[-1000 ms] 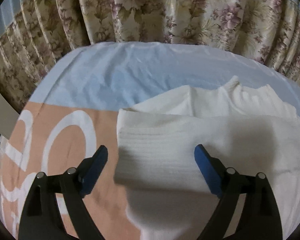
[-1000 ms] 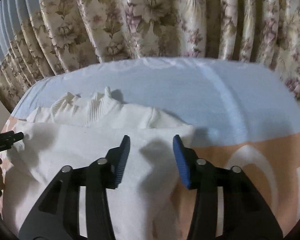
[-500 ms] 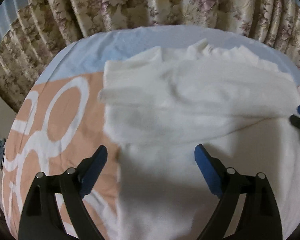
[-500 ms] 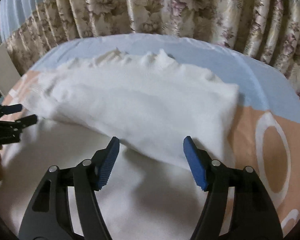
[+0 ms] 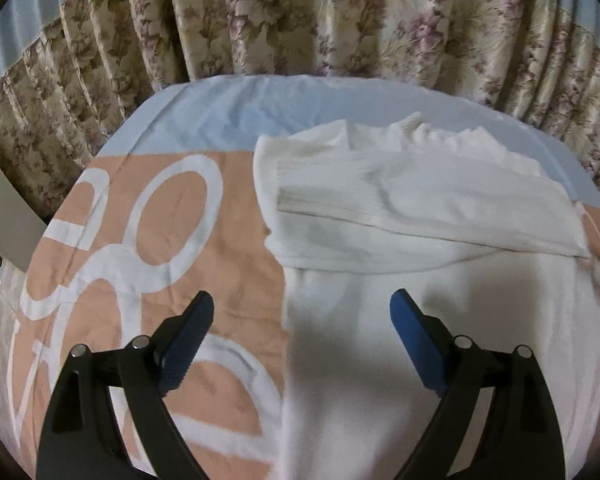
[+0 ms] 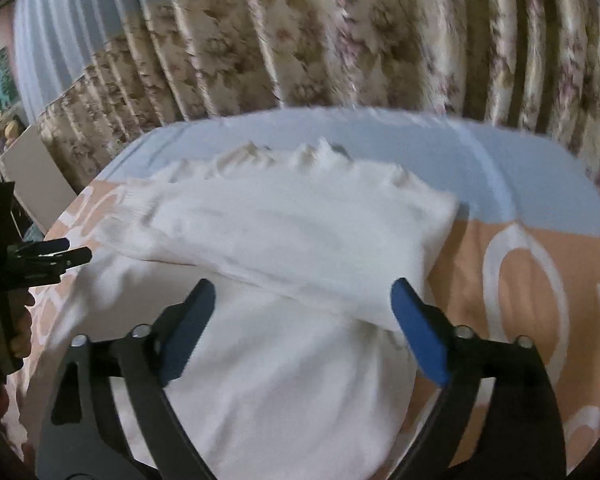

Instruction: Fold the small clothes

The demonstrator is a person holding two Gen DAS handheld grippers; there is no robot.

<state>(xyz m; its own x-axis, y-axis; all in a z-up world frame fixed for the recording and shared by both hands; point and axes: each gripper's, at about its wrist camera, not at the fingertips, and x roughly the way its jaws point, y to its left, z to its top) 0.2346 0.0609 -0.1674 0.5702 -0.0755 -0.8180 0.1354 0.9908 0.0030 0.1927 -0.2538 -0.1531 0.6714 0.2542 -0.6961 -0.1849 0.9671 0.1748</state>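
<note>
A white knit garment (image 5: 420,208) is laid on a bed w/ a peach-and-blue sheet (image 5: 180,240), its top part folded over twd the bed's far edge, by floral curtains (image 5: 300,20). Left gripper (image 5: 300,336) fingers are spread wide, nothing pinched. Right gripper (image 6: 300,332) fingers have just been opened wide, the garment's folded edge seen betw. them but not pressed.

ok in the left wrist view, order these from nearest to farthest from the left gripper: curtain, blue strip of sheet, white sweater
1. white sweater, just ahead of the open left gripper, to the right
2. blue strip of sheet, beyond the sweater, at the far edge
3. curtain, behind everything
</note>
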